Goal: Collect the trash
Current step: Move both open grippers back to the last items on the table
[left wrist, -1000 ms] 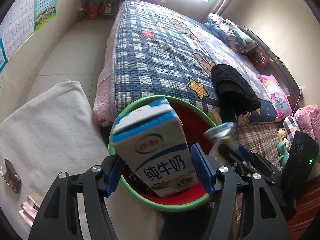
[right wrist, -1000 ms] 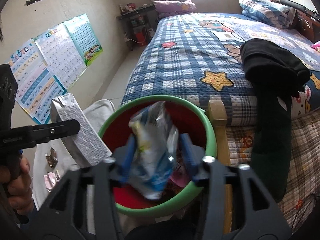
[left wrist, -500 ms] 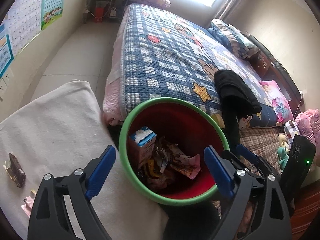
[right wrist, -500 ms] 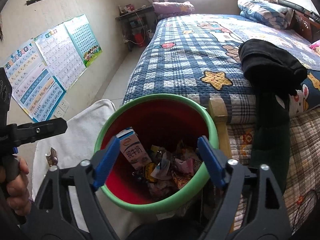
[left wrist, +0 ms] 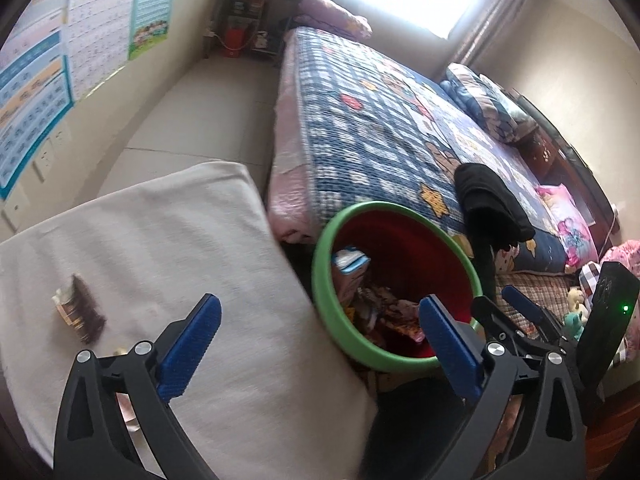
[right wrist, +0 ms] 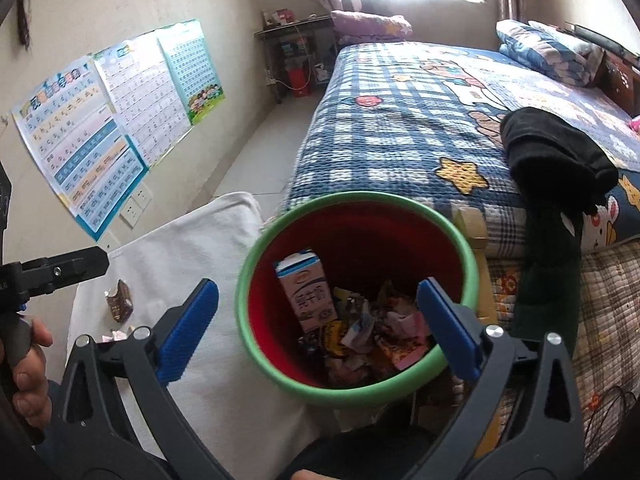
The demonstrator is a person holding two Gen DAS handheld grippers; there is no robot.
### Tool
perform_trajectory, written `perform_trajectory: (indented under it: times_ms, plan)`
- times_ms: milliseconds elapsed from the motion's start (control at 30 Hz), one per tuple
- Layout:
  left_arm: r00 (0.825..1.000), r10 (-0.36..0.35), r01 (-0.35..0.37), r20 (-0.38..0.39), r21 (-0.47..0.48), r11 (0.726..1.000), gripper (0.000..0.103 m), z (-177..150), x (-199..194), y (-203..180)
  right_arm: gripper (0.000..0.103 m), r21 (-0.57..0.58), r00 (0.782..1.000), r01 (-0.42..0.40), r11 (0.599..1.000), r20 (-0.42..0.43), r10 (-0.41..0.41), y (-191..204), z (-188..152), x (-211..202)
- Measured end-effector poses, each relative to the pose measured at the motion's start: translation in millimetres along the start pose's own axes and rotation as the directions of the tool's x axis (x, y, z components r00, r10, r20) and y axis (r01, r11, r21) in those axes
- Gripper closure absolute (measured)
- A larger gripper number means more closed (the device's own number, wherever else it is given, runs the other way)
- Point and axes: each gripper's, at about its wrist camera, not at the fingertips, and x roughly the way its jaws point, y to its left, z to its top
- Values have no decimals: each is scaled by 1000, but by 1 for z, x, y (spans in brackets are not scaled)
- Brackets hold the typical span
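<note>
We note both claws opening with nothing between the pads: the left gripper (left wrist: 320,330) hangs over the edge of the white cloth-covered surface (left wrist: 200,240), and the right gripper (right wrist: 318,316) sits above the green-rimmed red bin (right wrist: 466,240). The milk carton (right wrist: 306,294) stands upright inside the bin against its left wall, beside crumpled wrappers (right wrist: 376,328) on the bottom. A brown wrapper (left wrist: 82,312) lies on the cloth, well apart from the bin.
</note>
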Motion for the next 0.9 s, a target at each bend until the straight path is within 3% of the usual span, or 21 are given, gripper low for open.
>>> perform_trajectory:
  times_ms: [533, 900]
  plan:
    - [991, 112, -102, 66, -136, 985, 8, -43, -75, 119, 5, -148, 993, -107, 983, -57, 99, 115, -26, 4]
    - [979, 188, -160, 79, -270, 949, 8, -83, -117, 203, 5, -265, 977, -196, 944, -136, 165, 202, -54, 19]
